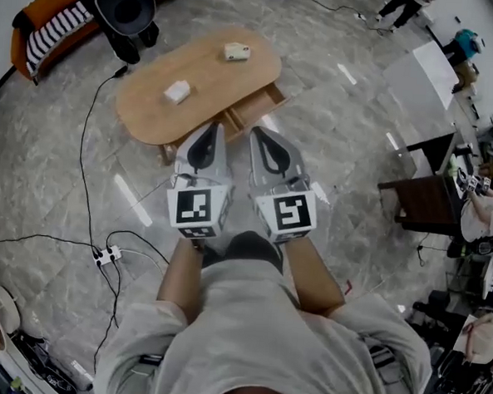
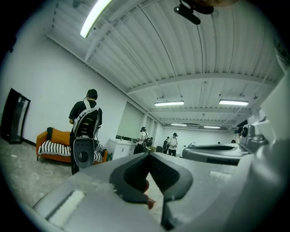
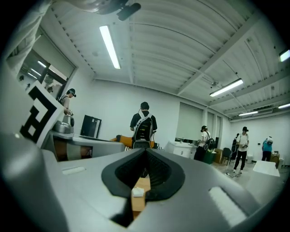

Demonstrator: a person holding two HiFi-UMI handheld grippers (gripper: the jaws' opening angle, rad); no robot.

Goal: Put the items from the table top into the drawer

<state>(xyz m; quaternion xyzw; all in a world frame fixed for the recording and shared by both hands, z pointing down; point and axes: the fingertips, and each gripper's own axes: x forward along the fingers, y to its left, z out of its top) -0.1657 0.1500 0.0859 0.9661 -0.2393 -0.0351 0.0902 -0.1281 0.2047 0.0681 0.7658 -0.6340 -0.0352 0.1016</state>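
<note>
An oval wooden table (image 1: 152, 111) stands ahead of me on the marble floor. Two small white items lie on its top, one (image 1: 236, 51) at the far end and one (image 1: 177, 91) nearer the middle. Its drawer (image 1: 256, 106) is pulled out on the side facing me. I hold both grippers level and side by side, short of the table. The left gripper (image 1: 214, 129) (image 2: 148, 155) is shut and holds nothing. The right gripper (image 1: 258, 133) (image 3: 145, 152) is shut too; past its jaws show the table top (image 3: 142, 183) and a white item (image 3: 137, 192).
Black cables and a power strip (image 1: 107, 254) lie on the floor at the left. An orange striped sofa (image 1: 49, 22) and a black device (image 1: 125, 8) stand beyond the table. A dark side table (image 1: 421, 198) is at the right. Several people stand across the room.
</note>
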